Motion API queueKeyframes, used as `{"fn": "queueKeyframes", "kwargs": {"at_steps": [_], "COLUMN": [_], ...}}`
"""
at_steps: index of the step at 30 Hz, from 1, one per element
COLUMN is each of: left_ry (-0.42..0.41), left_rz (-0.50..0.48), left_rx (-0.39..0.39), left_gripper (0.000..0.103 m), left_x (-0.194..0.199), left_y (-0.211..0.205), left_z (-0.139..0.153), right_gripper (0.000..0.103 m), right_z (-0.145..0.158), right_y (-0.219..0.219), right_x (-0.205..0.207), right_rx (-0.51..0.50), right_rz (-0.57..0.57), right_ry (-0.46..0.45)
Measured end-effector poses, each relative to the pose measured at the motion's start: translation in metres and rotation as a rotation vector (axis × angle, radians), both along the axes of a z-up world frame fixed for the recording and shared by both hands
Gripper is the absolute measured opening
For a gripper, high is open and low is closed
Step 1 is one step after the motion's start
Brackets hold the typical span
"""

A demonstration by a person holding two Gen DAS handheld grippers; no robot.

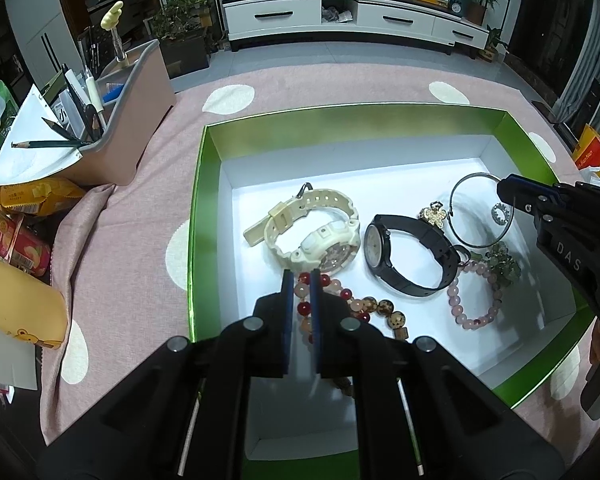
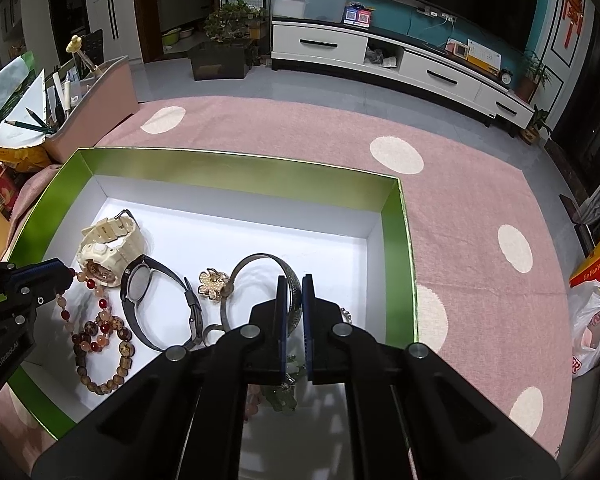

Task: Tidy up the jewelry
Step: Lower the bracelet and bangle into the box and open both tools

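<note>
I see both claws low inside the green box [image 1: 204,208], which lies on a counter covered with a pink cloth [image 2: 480,208] with cream dots. My left claw [image 1: 301,280] is closed on the mixed bead strand [image 1: 364,308] of red, pale and brown beads, near the front left part of the white floor; the beads pass between the two blue pads. My right claw [image 2: 295,286] is closed on the silver bangle [image 2: 260,272], holding its band at the right side of the ring, close to the right green wall. Between the two claws lie the cream watch [image 1: 316,236], the black watch [image 1: 404,256] and a small gold flower brooch [image 1: 434,216], all near each other, the brooch just beside the bangle. A pink bead bracelet [image 1: 476,300] with a green cluster lies at the front right, under the right claw. The back half of the box floor is free, so there is open room toward the far wall. The left wall stands near the cream watch with a bare strip between them. Outside the box, a pink pen holder [image 1: 140,120] stands off the back left corner, apart from the rim. The cloth at the right of the box is open.
</note>
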State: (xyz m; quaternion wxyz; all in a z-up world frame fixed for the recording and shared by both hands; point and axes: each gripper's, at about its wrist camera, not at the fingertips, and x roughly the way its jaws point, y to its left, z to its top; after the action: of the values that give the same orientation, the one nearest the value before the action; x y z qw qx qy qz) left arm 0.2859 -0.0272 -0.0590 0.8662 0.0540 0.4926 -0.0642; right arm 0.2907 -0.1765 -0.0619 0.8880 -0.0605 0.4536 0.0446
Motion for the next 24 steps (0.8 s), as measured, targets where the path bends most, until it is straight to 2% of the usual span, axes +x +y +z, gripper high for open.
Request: {"fn": "queueKeyframes", "kwargs": {"at_steps": [17, 21, 24], "left_ry": [-0.011, -0.022, -0.027], "left_rz": [0.005, 0.004, 0.003], "left_rx": [0.009, 0.013, 0.015], "left_gripper": [0.008, 0.012, 0.019], "left_x": [-0.003, -0.006, -0.008], "left_y": [0.0, -0.001, -0.002], "left_z": [0.005, 0.011, 0.015], "right_gripper": [0.008, 0.008, 0.008], "right_z": [0.014, 0.02, 0.026], "right_y": [-0.005, -0.005, -0.008], "right_x": [-0.008, -0.013, -0.021], "right_rx": [0.013, 0.018, 0.029], "right_rz": [-0.009, -0.009, -0.009], "right_ry": [-0.038, -0.051, -0.065]}}
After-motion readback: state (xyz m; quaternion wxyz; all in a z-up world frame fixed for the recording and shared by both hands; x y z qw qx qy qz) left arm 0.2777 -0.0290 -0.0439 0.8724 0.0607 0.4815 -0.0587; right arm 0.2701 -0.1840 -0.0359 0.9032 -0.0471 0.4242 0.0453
